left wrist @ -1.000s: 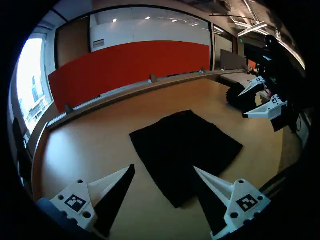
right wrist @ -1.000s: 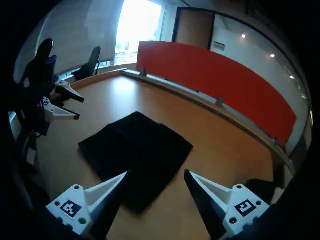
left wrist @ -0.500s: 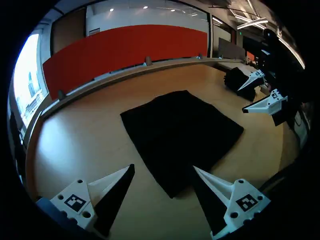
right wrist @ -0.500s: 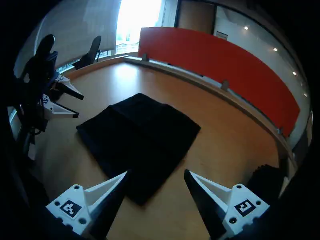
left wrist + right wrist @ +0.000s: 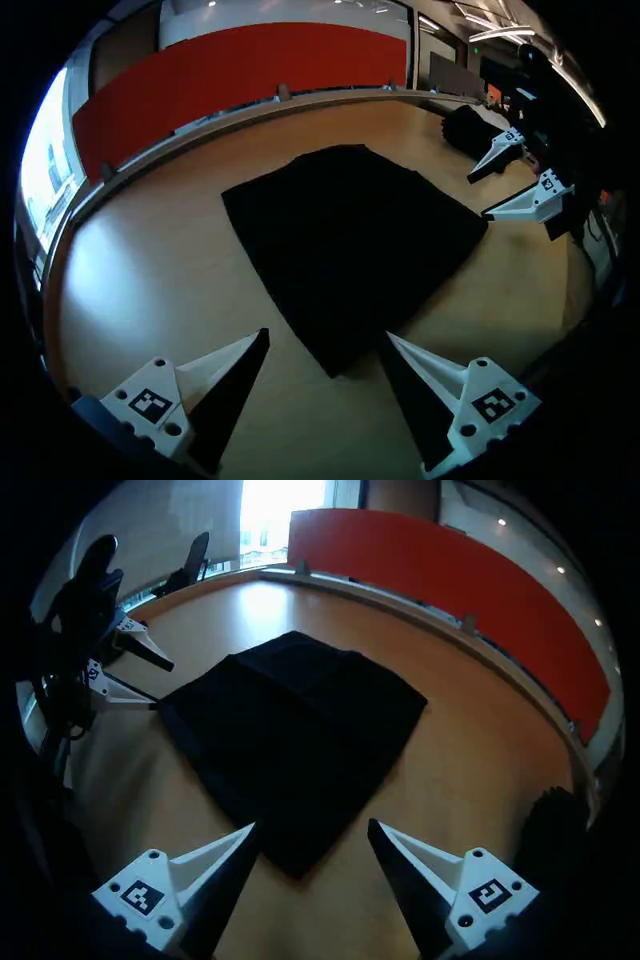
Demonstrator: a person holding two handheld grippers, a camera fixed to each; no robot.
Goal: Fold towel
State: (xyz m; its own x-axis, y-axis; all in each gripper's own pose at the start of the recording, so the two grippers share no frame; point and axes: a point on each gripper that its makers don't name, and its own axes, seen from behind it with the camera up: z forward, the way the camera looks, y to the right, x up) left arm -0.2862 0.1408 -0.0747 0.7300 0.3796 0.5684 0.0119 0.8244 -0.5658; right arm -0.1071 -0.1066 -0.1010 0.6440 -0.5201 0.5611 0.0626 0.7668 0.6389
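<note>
Light wood table [image 5: 136, 256] spreads across the left gripper view. A red partition [image 5: 240, 72] runs along its far edge, 10 to 12 o'clock. Bright window [image 5: 40, 184] at 9. Ceiling strip light [image 5: 500, 34] at 1. In the right gripper view: window at 12 with glare on the table, dark chair [image 5: 192, 560] at 11, partition at 1 to 2, ceiling spots [image 5: 502, 522] at 1.

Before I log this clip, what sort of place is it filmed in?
Probably an open office: a long wooden desk, bearing the black towel, backed by a red divider screen, with an office chair beside a bright window.
</note>
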